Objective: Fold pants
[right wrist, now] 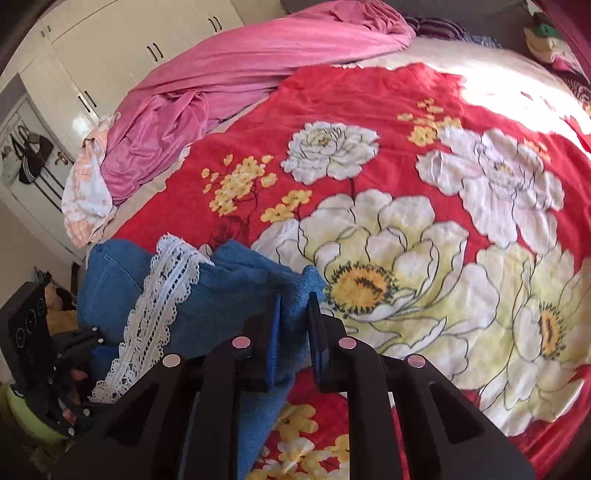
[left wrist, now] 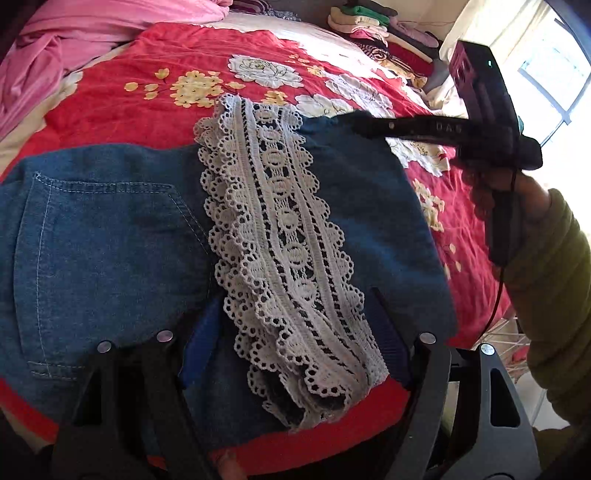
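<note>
Far left on the bed lies a crumpled pink sheet (left wrist: 55, 48); in my right wrist view it runs along the far left edge, with white wardrobe doors (right wrist: 122, 55) behind it.

Beneath everything is a red bedspread (left wrist: 147, 81) printed with white and yellow flowers.

The denim pants (left wrist: 103, 236) lie on the bedspread at its near left part. In my left wrist view a stitched back pocket (left wrist: 96, 243) shows on the left, and a white lace trim (left wrist: 280, 236) runs across the denim from far to near.

My left gripper (left wrist: 295, 332) has its 2 fingers apart, 1 on each side of the lace's near end, over the denim. I cannot tell whether the pads touch the cloth.

My right gripper (right wrist: 293, 325) is clamped on a bunched fold of the denim, at the right edge of the pants; the cloth is pinched between the 2 blue pads (right wrist: 275, 332). In the left wrist view this gripper (left wrist: 365, 127) reaches in from the right, held by my right hand (left wrist: 532, 195) in a green sleeve (left wrist: 554, 295).

Far right, a stack of folded clothes (left wrist: 376, 29) sits near a bright window (left wrist: 546, 74).
</note>
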